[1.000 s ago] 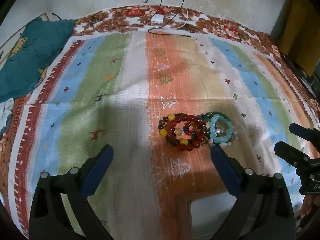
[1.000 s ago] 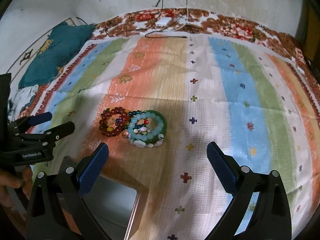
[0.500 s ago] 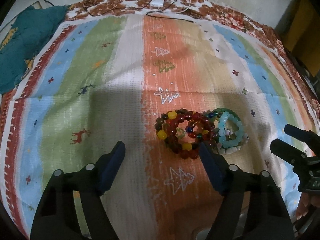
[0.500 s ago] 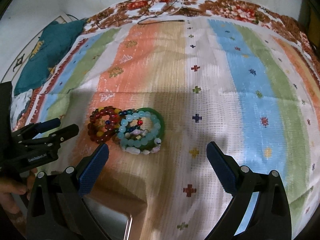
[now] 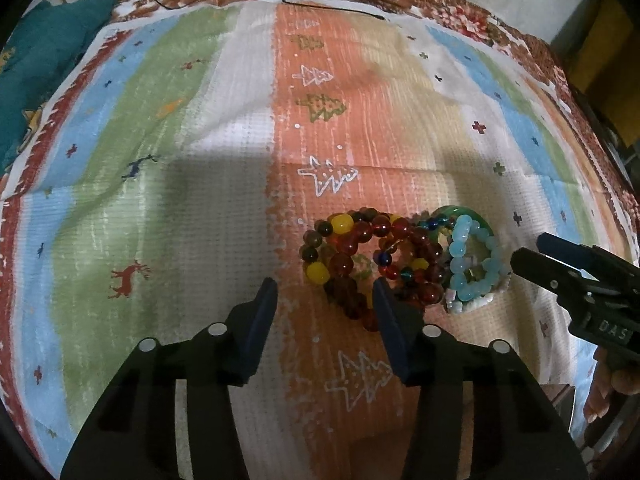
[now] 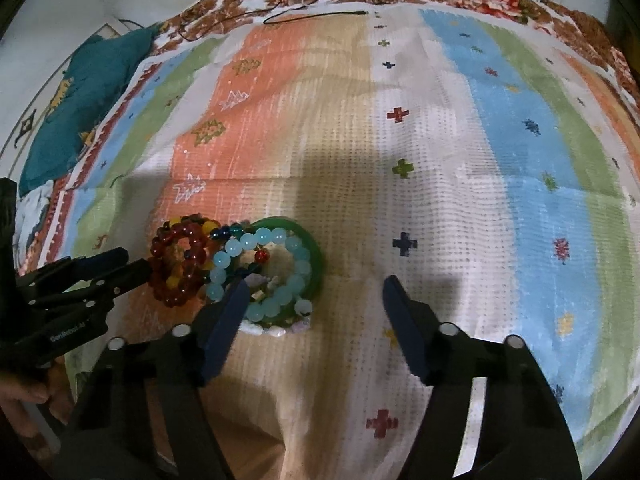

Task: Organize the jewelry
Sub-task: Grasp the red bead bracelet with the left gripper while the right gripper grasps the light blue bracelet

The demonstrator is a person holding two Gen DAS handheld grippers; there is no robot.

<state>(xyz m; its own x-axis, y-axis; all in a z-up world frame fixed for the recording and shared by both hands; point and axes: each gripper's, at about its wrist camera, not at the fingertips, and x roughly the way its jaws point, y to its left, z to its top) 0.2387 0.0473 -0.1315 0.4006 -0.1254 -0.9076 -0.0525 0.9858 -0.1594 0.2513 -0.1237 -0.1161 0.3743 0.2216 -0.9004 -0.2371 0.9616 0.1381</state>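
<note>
I see both claws closing with nothing yet pinched: my left claw [image 5: 324,300] by the red bead bracelet [image 5: 360,256], my right claw [image 6: 316,300] straddling the green bangle [image 6: 312,248] on the striped blanket [image 6: 440,140].

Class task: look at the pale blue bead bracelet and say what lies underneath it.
The pale blue bead bracelet lies on a green bangle and a whitish bead strand, all on the striped cloth. The strand's full run is covered.

Both tools, the left tool [image 5: 325,300] and the right tool [image 6: 314,300], were built in black plastic, fitted with dark blue finger pads and silver round screws; white lettering was printed on each body.
</note>
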